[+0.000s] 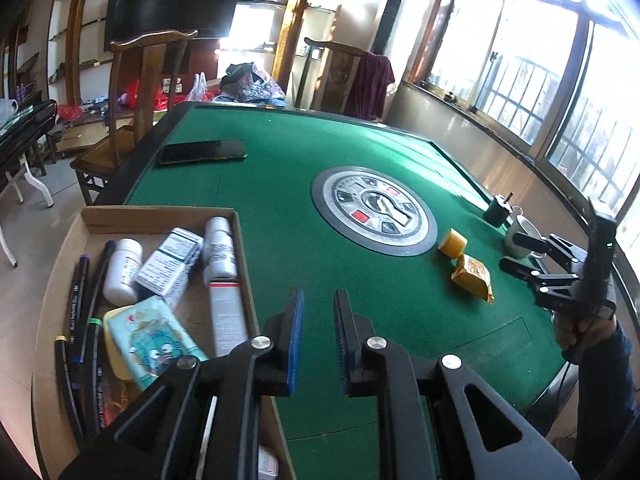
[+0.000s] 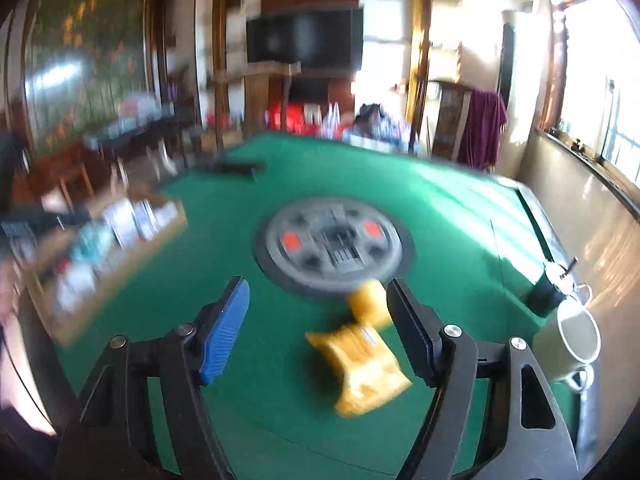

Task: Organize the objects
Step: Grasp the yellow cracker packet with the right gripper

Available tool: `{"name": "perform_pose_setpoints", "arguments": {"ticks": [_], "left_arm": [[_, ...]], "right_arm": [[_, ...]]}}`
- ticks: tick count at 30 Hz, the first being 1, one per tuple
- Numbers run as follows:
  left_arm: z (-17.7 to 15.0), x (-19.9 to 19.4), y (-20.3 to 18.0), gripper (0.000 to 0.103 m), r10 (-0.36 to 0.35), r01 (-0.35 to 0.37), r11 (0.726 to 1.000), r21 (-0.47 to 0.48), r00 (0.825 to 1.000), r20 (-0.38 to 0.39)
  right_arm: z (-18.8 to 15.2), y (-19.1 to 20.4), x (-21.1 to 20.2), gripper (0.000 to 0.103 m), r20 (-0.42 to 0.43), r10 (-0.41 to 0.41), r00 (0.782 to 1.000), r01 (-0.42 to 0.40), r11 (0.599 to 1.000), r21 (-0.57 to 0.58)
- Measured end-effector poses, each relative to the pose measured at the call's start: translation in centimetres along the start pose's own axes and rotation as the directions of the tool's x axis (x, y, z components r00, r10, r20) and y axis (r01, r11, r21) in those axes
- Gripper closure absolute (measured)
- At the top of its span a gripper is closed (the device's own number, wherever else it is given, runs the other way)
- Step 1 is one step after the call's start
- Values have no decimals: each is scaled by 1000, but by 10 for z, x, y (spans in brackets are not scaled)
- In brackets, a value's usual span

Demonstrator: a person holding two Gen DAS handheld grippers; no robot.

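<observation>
An open cardboard box at the table's left edge holds two white bottles, a medicine carton, a tissue pack, a tube and several pens. My left gripper hovers over the green felt just right of the box, shut and empty. A yellow packet and a smaller yellow piece lie on the felt to the right. My right gripper is open above them; the packet lies on the felt, loose between the fingers, the small piece by the right finger.
A round metal panel sits in the table's centre, a black phone at the far left. A white mug and a dark cup stand near the right edge. Wooden chairs stand behind the table. The right wrist view is motion-blurred.
</observation>
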State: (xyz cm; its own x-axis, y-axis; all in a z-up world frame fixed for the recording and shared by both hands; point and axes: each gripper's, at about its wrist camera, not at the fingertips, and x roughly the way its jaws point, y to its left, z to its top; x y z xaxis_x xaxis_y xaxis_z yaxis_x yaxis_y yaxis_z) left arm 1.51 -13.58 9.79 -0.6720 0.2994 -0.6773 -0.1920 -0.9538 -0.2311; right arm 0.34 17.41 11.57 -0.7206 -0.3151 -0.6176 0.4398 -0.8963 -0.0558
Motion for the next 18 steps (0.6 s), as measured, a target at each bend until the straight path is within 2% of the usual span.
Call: {"name": "perform_pose_setpoints", "arguments": {"ticks": [3, 5, 9, 12, 14, 15, 16, 18], "left_arm": [[-5, 12, -19, 89, -20, 21, 999, 27, 999, -32], [-8, 20, -28, 89, -22, 25, 999, 49, 998, -55], [-12, 31, -39, 89, -18, 24, 997, 70, 996, -91], [-12, 36, -44, 89, -14, 23, 997, 78, 994, -109], [-12, 39, -48, 89, -11, 22, 996, 88, 993, -120], [-12, 42, -50, 89, -8, 20, 996, 91, 992, -127], [-11, 45, -52, 89, -11, 23, 996, 91, 991, -135], [-8, 51, -56, 89, -21, 35, 996, 88, 988, -154]], "right_arm": [[-23, -15, 35, 31, -145, -69, 987, 52, 992, -118], [-30, -24, 55, 31, -189, -78, 979, 52, 989, -137], [-40, -45, 66, 31, -207, -1, 978, -26, 992, -126], [-40, -37, 80, 31, -236, 32, 971, -69, 987, -148], [-46, -32, 92, 36, -269, -13, 963, -29, 988, -149], [-46, -35, 90, 58, -256, 34, 966, -60, 994, -94], [-47, -39, 89, 58, -263, 61, 963, -76, 996, -46], [-51, -43, 84, 58, -245, 43, 968, -43, 999, 5]]}}
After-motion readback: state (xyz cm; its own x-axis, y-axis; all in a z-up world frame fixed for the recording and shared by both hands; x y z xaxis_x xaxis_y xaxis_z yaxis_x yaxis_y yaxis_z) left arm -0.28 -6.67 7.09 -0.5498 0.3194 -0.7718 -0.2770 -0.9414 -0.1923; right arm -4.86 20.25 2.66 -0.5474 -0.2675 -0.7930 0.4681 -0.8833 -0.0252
